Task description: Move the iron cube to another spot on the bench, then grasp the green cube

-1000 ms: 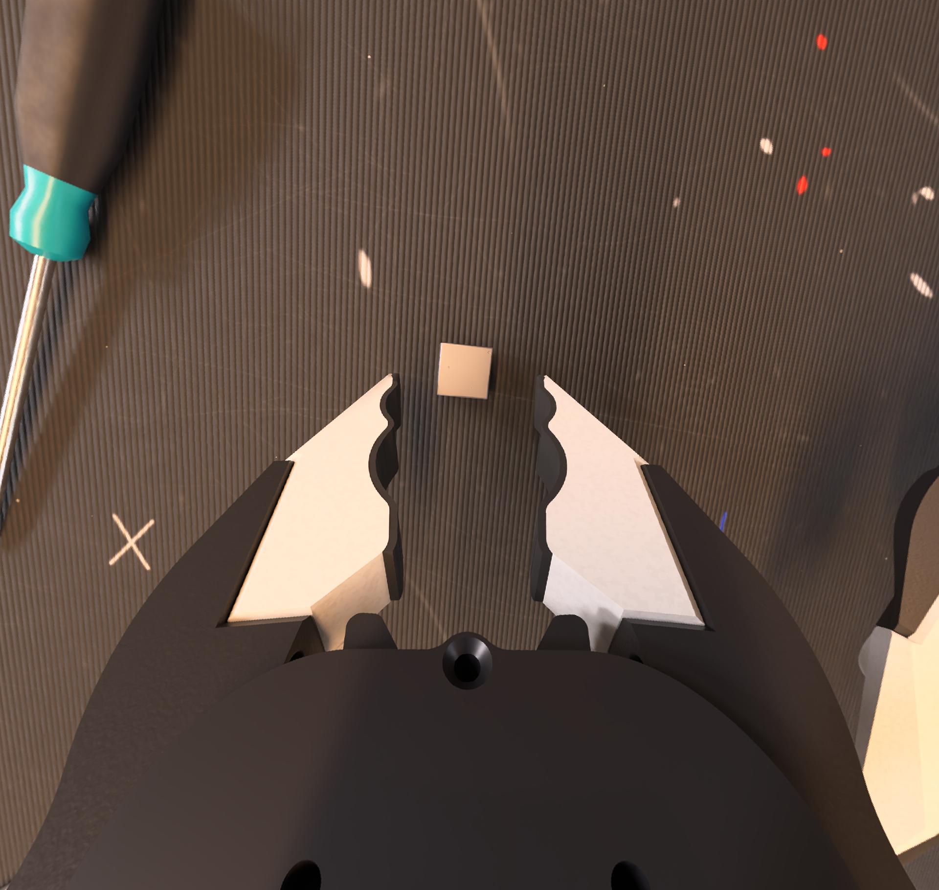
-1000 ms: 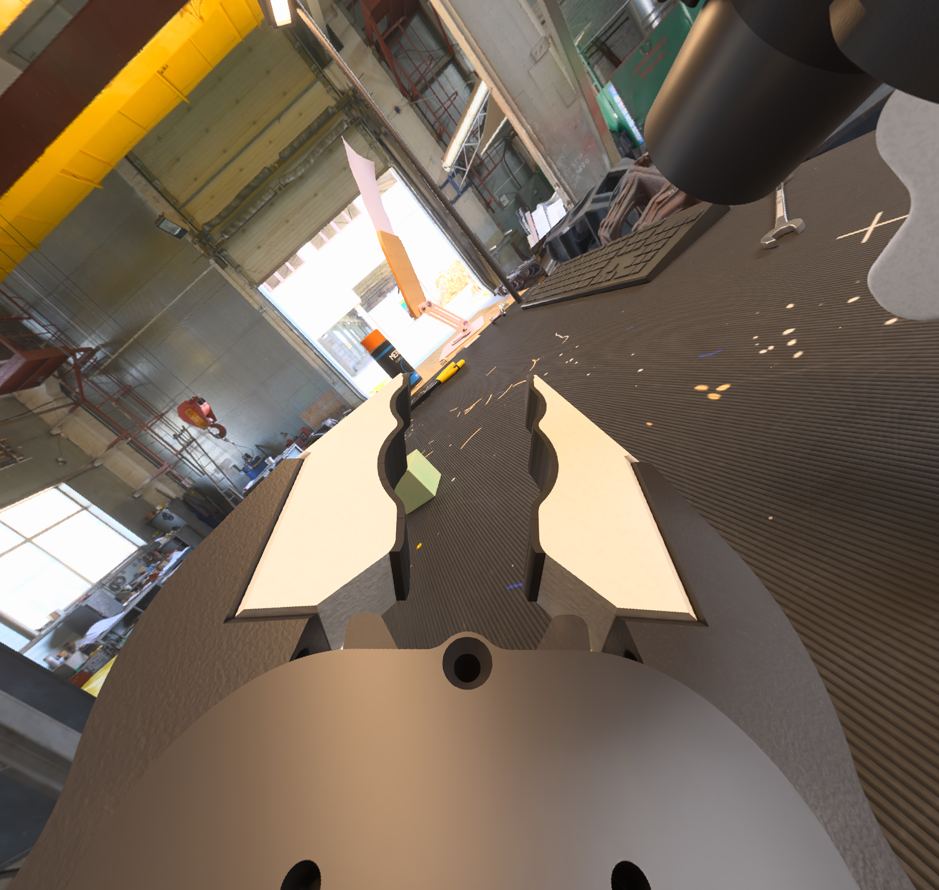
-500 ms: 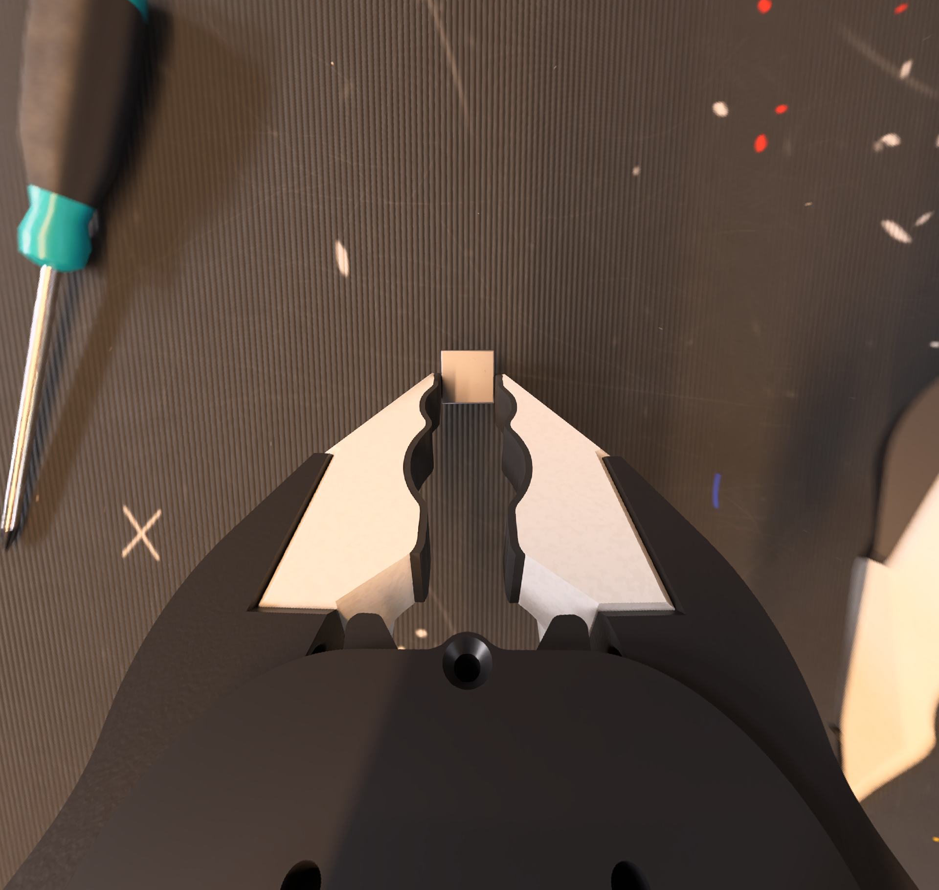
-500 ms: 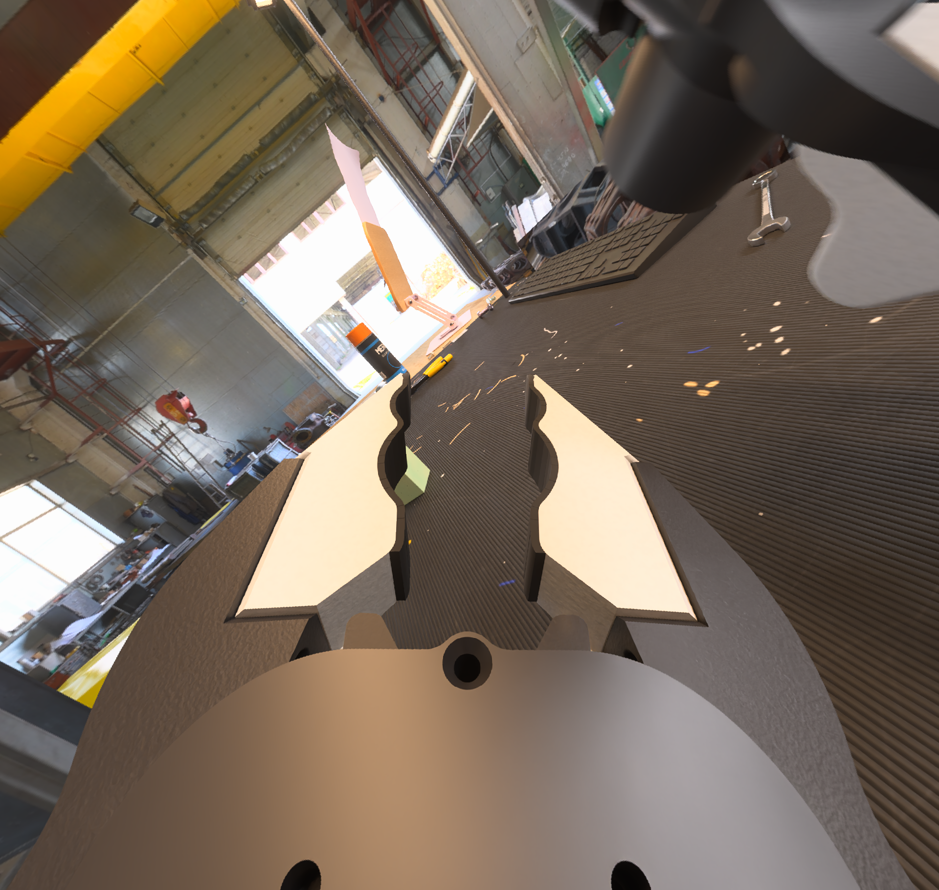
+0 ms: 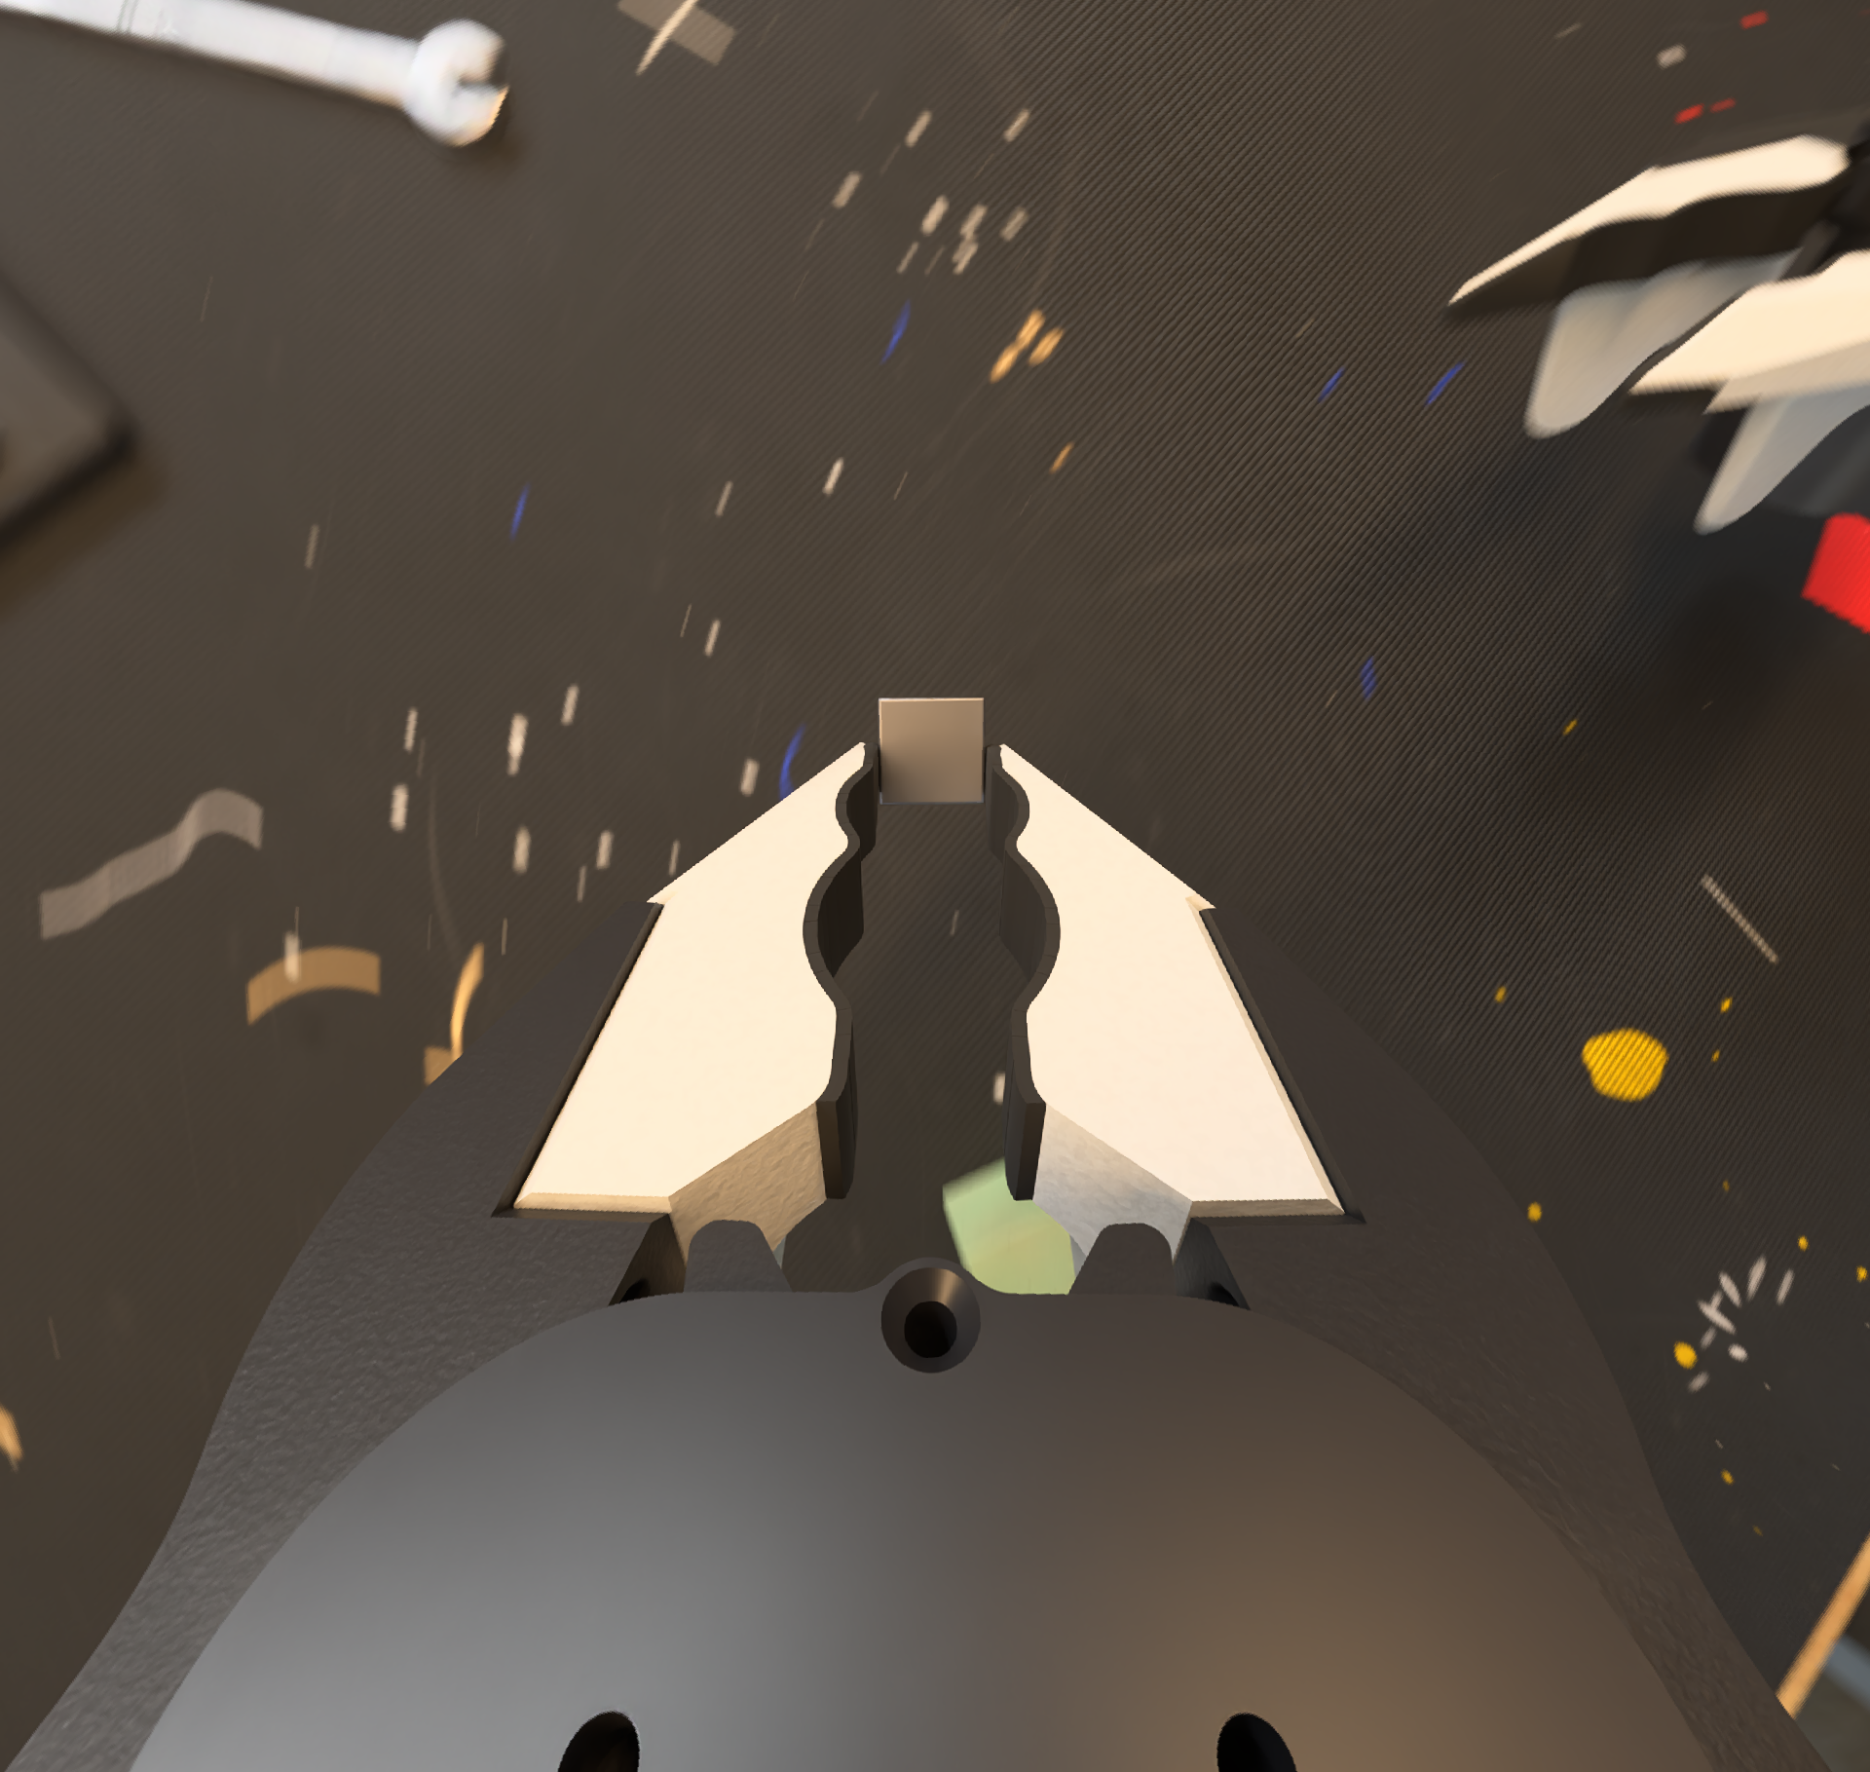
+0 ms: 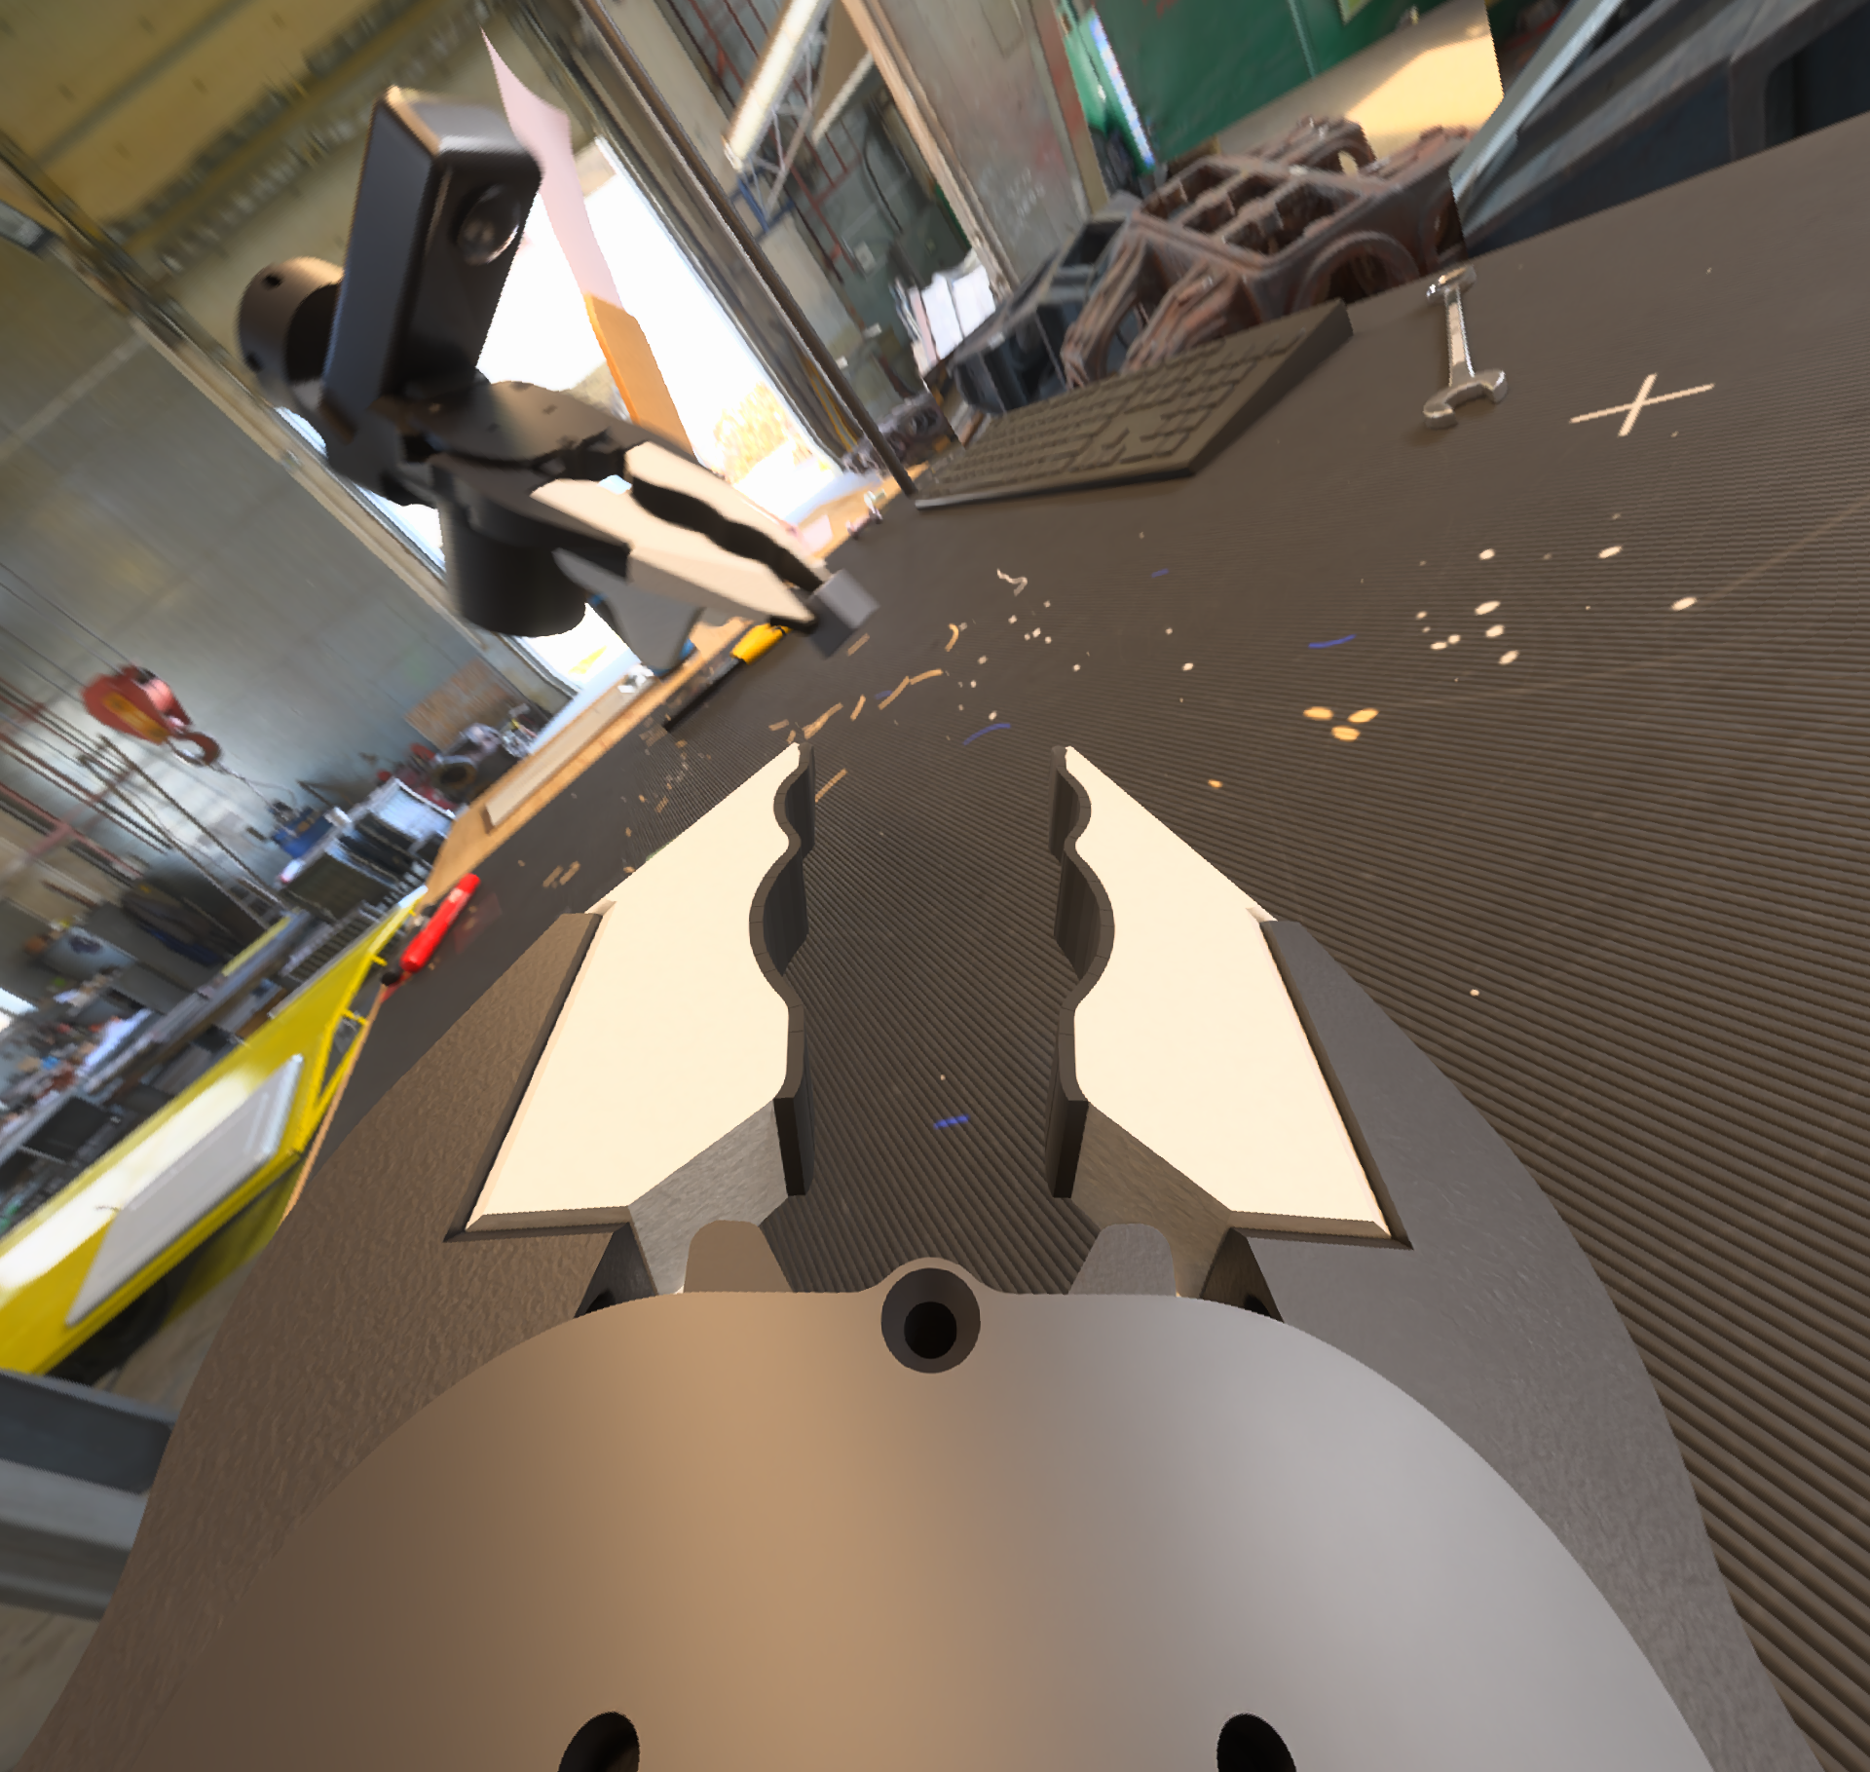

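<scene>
Bench (image 5: 1315,509): left tongs (image 5: 931,762) pinch iron cube (image 5: 931,750) aloft (green cube (image 5: 997,1238) only here); right tongs (image 6: 931,782) gape empty

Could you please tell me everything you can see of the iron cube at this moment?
The iron cube is a small, plain grey block with flat faces and sharp edges, matt and metallic-looking. It is pinched at the very fingertips of the left gripper, whose jaws are closed against two opposite sides. The right wrist view shows it lifted clear above the dark ribbed bench, touching nothing but the fingers.
</scene>
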